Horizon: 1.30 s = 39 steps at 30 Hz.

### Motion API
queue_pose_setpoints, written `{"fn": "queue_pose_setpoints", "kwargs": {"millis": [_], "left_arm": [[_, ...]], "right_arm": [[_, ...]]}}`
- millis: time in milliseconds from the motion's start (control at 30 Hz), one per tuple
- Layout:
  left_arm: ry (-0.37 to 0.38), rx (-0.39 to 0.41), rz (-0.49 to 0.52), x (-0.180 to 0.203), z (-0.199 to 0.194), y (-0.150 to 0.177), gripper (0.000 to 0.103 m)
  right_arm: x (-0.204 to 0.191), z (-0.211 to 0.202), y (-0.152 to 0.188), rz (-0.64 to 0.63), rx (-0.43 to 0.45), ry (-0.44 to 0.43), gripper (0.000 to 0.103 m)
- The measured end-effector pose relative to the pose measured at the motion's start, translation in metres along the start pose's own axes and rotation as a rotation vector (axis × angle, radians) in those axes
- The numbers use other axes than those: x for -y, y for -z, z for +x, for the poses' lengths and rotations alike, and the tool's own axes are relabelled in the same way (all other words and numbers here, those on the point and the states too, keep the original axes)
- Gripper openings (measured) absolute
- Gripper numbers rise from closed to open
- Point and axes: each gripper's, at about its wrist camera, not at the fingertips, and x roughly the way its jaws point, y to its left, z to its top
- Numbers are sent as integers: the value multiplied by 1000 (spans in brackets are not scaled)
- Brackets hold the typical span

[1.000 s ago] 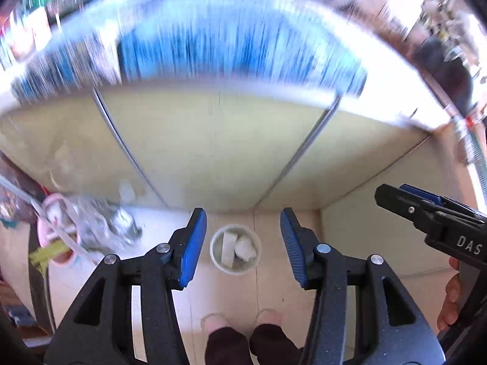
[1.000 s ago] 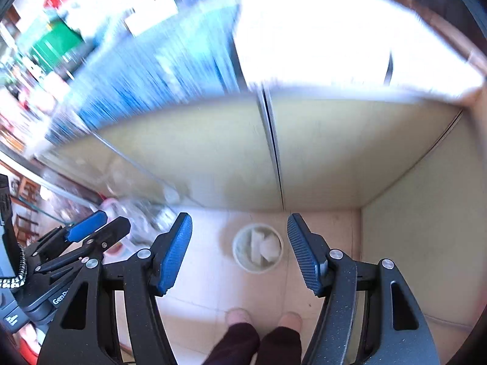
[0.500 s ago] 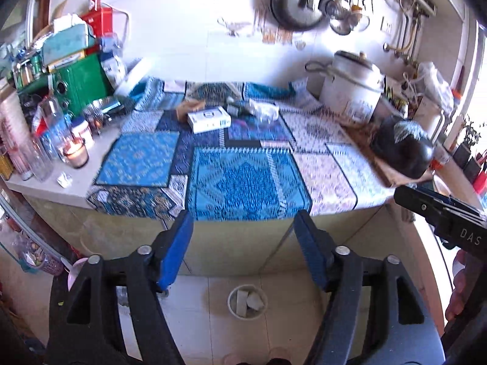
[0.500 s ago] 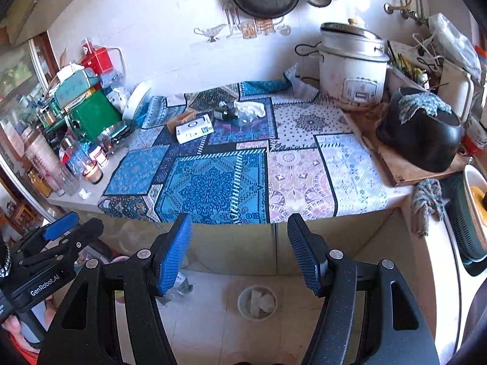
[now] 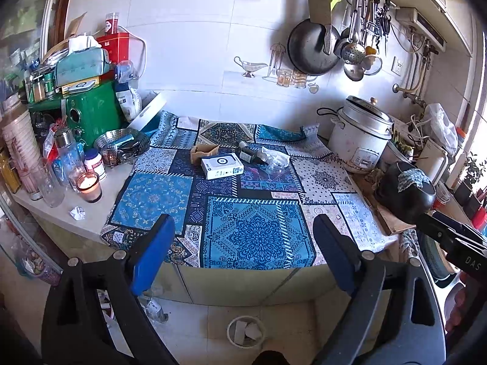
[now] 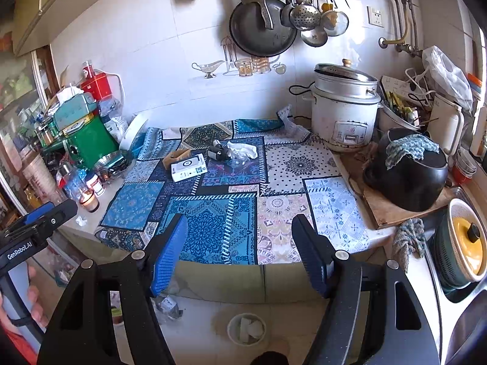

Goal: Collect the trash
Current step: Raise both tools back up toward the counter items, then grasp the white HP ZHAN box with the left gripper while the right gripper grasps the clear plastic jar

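Trash lies at the back of the patterned cloth on the counter: a white box, a brown cardboard piece, a dark bottle, a white tissue and clear plastic. A crumpled paper lies at the counter's left edge. A small white bin with trash stands on the floor. My left gripper and right gripper are open, empty, held in front of the counter.
A lit candle, jars, a green appliance crowd the left. A rice cooker and a black pot stand right. Pans hang on the wall. A basket with a yellow lid sits far right.
Both grippers have risen from pointing at the floor bin and cabinet doors to looking over the counter top. Both stay open and empty.
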Motion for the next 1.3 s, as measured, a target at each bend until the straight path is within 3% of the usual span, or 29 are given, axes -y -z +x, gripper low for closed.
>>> {"fn": "queue_pose_setpoints", "kwargs": {"millis": [533, 867, 1167, 1233, 1300], "left_arm": [[-132, -83, -85, 24, 148, -71, 92], [-186, -196, -75, 0, 241, -91, 92], [-98, -339, 6, -59, 344, -91, 92], [-79, -363, 29, -70, 367, -89, 84], [-46, -406, 45, -78, 389, -86, 69]], "right_arm": [[70, 127, -90, -52, -75, -91, 68], [65, 212, -113, -71, -203, -154, 68], [43, 276, -122, 30, -281, -54, 68], [37, 291, -124, 67, -304, -45, 68], [32, 304, -128, 93, -325, -42, 68]]}}
